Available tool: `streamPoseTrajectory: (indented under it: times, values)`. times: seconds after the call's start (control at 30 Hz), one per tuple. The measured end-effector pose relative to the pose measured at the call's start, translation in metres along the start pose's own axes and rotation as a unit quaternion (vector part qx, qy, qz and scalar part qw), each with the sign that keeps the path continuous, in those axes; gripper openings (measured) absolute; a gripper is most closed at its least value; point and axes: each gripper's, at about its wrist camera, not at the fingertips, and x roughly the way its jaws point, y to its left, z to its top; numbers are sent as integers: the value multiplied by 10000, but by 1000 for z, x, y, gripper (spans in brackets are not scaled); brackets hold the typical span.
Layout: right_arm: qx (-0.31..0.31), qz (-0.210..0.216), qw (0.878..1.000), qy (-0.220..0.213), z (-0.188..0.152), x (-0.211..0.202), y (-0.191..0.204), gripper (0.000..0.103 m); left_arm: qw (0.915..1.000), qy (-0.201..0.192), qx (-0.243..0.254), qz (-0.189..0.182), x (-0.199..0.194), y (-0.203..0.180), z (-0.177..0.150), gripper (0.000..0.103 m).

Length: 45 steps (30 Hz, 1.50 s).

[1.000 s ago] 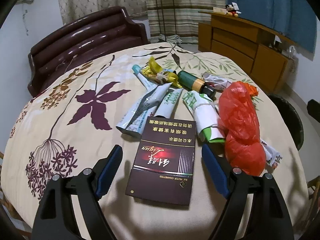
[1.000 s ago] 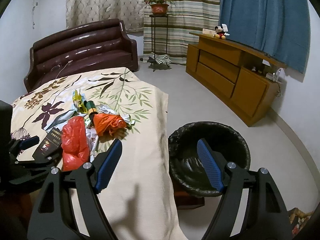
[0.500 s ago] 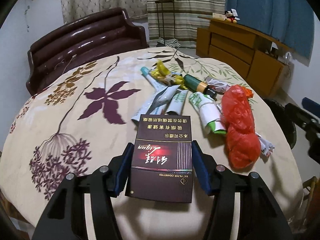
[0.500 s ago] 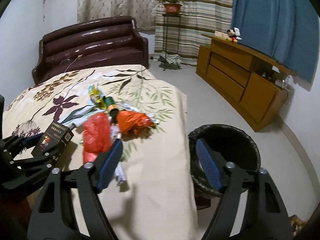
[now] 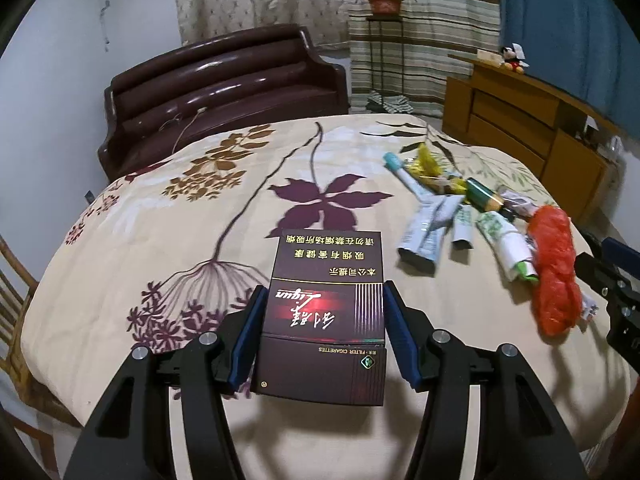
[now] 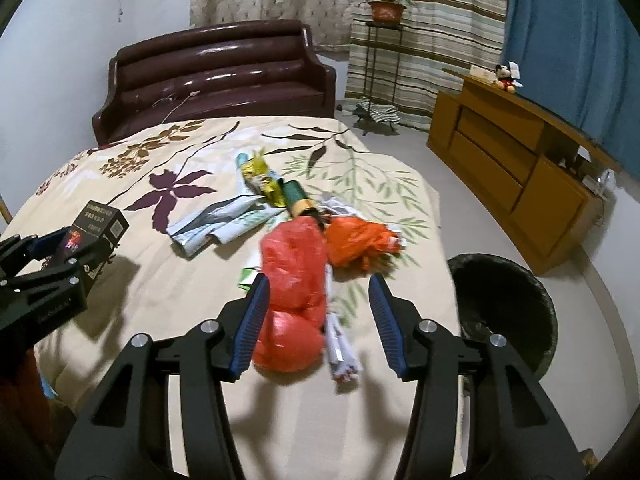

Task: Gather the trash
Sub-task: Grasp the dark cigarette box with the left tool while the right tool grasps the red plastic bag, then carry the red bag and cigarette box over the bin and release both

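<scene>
The left gripper clamps the cigarette box lifted over the bed; the right gripper hangs open, the red plastic bag running lengthwise forward between its fingers; bin lies rightward

Dark cigarette box reads "FILTER CIGARETTES"; gold Chinese characters and a red script logo, upside down.

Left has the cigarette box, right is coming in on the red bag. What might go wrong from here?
1. The left gripper clamps only the near end of the cigarette box; most of it sticks out forward, so it may pivot or slip.
2. The right gripper is open around the red plastic bag, and a white wrapper lies between its fingers too; it may get grabbed or dragged.
</scene>
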Motion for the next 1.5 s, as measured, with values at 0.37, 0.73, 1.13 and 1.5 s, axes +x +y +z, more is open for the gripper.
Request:
streamPoseTrajectory:
  times: [0.37,0.73,1.13,1.5]
  values:
    - [-62,155,9994,301,-4,26,14,34,9999,18,-130,-47,4,14,-4,56]
    - [76,308,9995,-57,3,2,5,23,9997,-88,-133,-164,-1,4,1,56]
    - [326,12,9976,-613,17,-35,-41,23,9968,-408,-38,-684,-16,-49,25,56]
    - [820,-920,9909,-542,-1,-29,-135,23,9884,-688,435,-1279,-20,-141,49,56]
